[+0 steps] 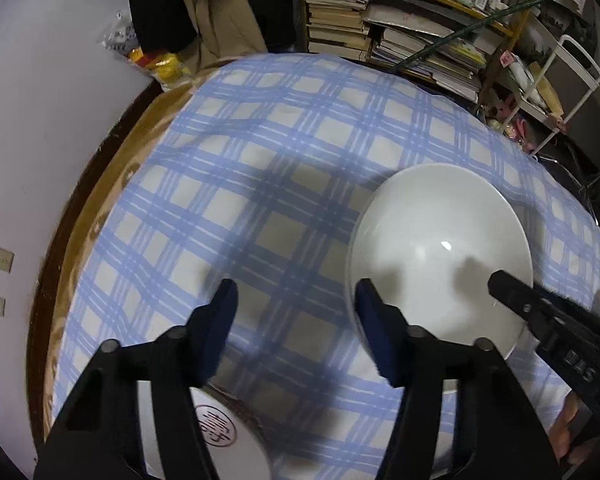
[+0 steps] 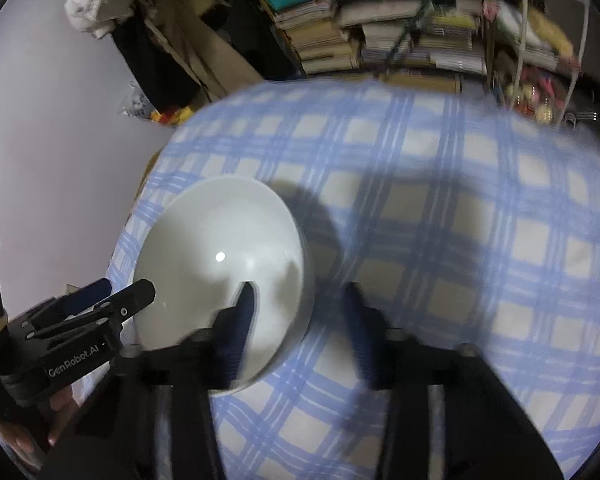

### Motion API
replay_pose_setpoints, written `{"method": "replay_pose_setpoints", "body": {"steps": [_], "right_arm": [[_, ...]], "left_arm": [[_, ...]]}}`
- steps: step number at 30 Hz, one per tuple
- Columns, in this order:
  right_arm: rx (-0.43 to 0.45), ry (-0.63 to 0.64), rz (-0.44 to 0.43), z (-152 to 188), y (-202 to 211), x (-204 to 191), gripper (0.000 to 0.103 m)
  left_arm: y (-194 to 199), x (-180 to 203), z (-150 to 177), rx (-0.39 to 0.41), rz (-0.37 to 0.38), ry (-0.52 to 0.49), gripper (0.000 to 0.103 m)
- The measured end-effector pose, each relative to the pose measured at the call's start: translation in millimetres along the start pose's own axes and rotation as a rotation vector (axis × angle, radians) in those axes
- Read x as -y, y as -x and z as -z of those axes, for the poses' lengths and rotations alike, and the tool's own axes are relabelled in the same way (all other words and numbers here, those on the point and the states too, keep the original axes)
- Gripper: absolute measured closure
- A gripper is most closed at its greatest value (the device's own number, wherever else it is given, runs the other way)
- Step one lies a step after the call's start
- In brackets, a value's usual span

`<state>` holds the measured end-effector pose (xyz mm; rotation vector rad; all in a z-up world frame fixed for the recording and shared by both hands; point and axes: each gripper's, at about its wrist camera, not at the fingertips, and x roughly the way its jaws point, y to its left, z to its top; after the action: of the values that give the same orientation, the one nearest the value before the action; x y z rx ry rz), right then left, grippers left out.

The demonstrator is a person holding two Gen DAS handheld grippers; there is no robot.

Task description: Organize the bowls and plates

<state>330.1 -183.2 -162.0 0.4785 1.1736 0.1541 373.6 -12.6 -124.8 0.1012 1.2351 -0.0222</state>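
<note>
Left wrist view: the checked cloth [image 1: 260, 184] covers the desk, and on it sits 1 large white bowl [image 1: 440, 248], upright, glazed and glossy, toward my right side. It looks like ceramic: stiff, fairly heavy, slippery and liable to chip, so I judge the rim to be the place to take hold, 1 finger inside and 1 outside. A smaller dish with a red seal mark [image 1: 216, 428] lies at the near edge, partly hidden under my left tool [image 1: 296, 308]. That tool hangs released over bare cloth just left of the bowl, with nothing between its fingers. Right wrist view: the same bowl [image 2: 220, 264] lies to the left. My right tool [image 2: 300, 304] straddles its near rim, 1 finger over the inside, the other outside over the cloth. The view is blurred; the pads do not appear to press on the rim, so I read this tool as not yet gripping.
</note>
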Motion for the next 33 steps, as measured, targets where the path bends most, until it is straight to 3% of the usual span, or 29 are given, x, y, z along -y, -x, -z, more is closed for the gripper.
{"method": "replay_pose_setpoints", "body": {"steps": [2,3,5,6,10,15,23,33], "right_arm": [[-0.013,-0.015,-0.017,1.1,-3.0,1.5,0.078],[-0.017,-0.015,-0.029,2.3,-3.2,1.5,0.083],[-0.020,0.003,-0.015,4.1,-2.4,-0.6,0.083],[-0.019,0.016,-0.009,4.7,-1.1,-2.7,0.083],[-0.019,0.004,0.024,8.9,8.5,-4.7,0.083],[-0.009,0.028,0.051,17.8,24.0,0.0,0.083],[-0.002,0.066,0.081,30.3,52.0,2.8,0.084],[0.007,0.079,0.111,53.1,80.9,14.9,0.084]], "left_arm": [[-0.3,5.3,0.4,-0.024,0.037,-0.005,0.067],[-1.3,6.9,0.7,-0.041,0.058,-0.005,0.071],[-6.0,13.3,2.3,-0.087,0.118,-0.010,0.083],[-7.0,18.7,4.4,-0.107,0.149,-0.026,0.082],[4.1,39.1,14.4,-0.054,0.075,-0.118,0.081],[17.1,40.7,22.6,-0.044,0.133,-0.089,0.083],[43.3,57.2,41.2,-0.004,0.077,-0.162,0.089],[58.1,71.6,64.8,-0.007,0.102,-0.165,0.089]]}}
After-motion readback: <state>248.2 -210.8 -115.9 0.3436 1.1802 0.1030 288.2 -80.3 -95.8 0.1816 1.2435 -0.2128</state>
